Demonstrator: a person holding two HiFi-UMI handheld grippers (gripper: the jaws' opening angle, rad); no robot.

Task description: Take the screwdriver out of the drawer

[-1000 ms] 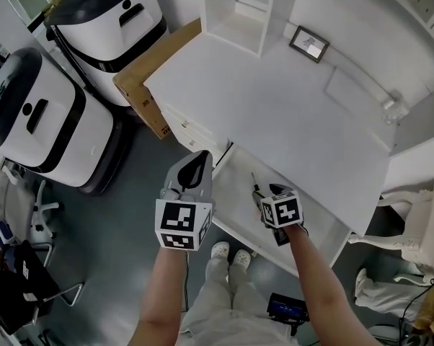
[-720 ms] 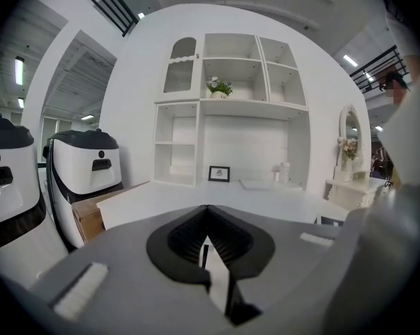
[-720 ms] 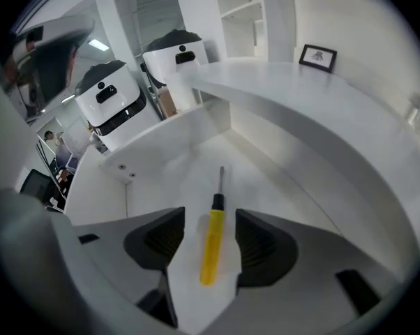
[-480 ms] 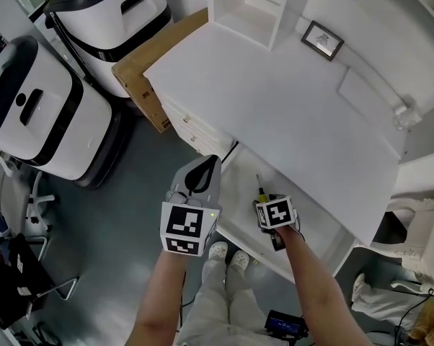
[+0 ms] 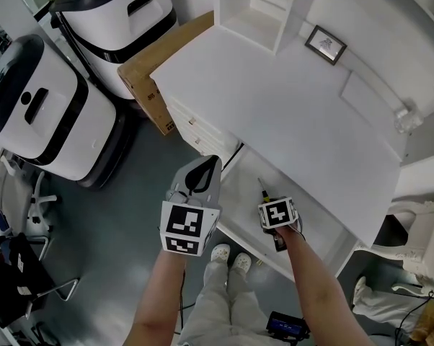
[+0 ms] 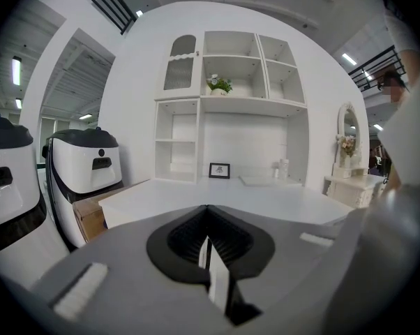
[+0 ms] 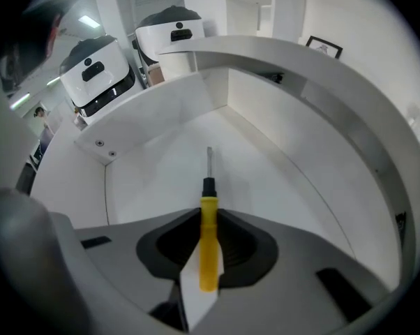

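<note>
A screwdriver (image 7: 208, 246) with a yellow handle and a thin dark shaft lies in the open white drawer (image 7: 161, 180) under the desk top (image 5: 289, 107). My right gripper (image 7: 208, 218) points steeply down into the drawer, and its jaws are closing with the yellow handle between them; the pads touch it on both sides. In the head view the right gripper (image 5: 269, 197) hangs over the drawer (image 5: 238, 186), with the screwdriver's shaft (image 5: 262, 187) poking out ahead of it. My left gripper (image 5: 202, 168) hovers beside the drawer's left end, shut and empty (image 6: 208, 218).
Two white-and-black machines (image 5: 37, 114) (image 5: 123, 20) stand on the floor at left beside a cardboard box (image 5: 148, 78). On the desk are a shelf unit (image 5: 257, 6) and a picture frame (image 5: 326, 43). A white chair (image 5: 419, 222) stands at right.
My right gripper has sunk into the drawer and its jaws have drawn in around the screwdriver's handle. The left gripper has hardly shifted.
</note>
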